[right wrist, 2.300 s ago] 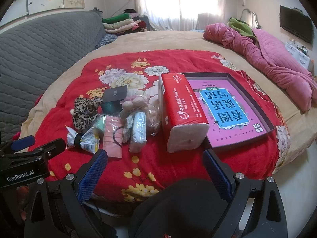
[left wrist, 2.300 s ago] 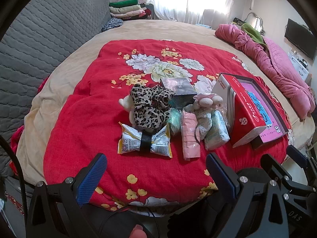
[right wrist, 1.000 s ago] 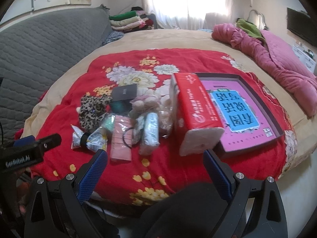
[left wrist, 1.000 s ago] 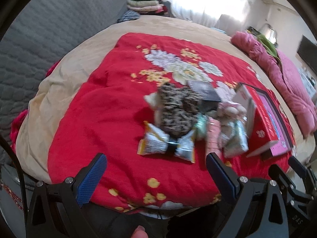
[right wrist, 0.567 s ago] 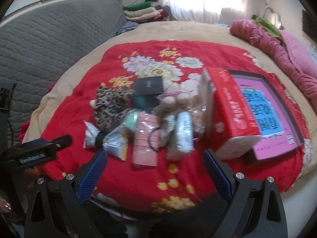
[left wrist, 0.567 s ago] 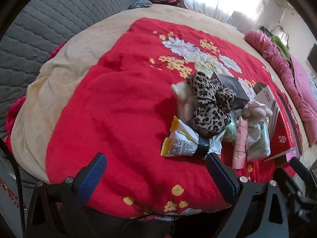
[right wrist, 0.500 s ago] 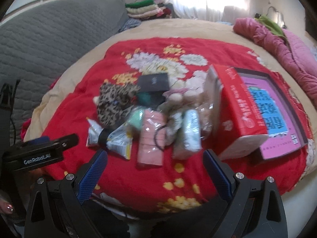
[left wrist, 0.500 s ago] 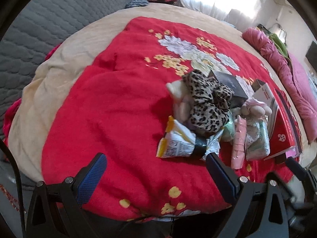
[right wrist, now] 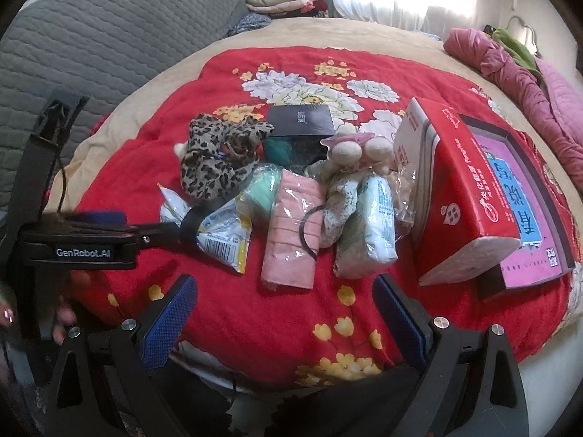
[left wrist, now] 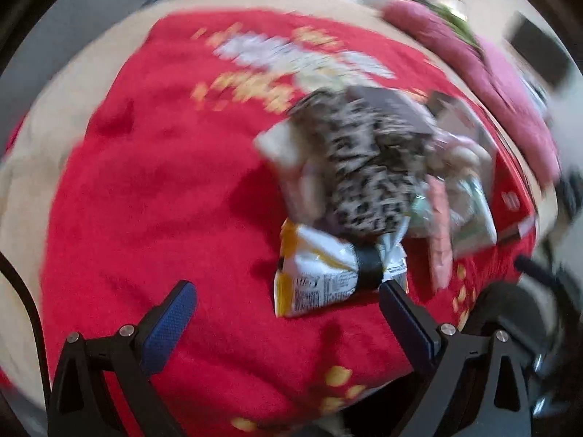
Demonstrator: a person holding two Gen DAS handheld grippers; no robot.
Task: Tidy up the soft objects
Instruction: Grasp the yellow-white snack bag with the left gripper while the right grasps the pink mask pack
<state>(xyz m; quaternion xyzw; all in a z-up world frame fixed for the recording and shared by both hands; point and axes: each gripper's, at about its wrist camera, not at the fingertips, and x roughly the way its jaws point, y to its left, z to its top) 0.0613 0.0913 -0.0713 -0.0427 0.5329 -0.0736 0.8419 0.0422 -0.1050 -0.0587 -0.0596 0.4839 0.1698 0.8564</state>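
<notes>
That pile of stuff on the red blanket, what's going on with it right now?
A person holds a gripper in each hand over a heap of small soft things on the red floral blanket. The left gripper, open, is close to the yellow-and-white snack packet. The right gripper is open in front of the pink folded cloth. Nothing is gripped. The leopard-print fabric and red tissue pack lie untouched.

Both cams sit low at the near edge of the bed, looking forward across the red floral blanket (right wrist: 255, 313). The left wrist view is close in and badly blurred, with the snack packet (left wrist: 320, 276) just past its fingertips. The right wrist view sits further right and sharper, taking in the same pile plus the red tissue pack (right wrist: 459, 182).
</notes>
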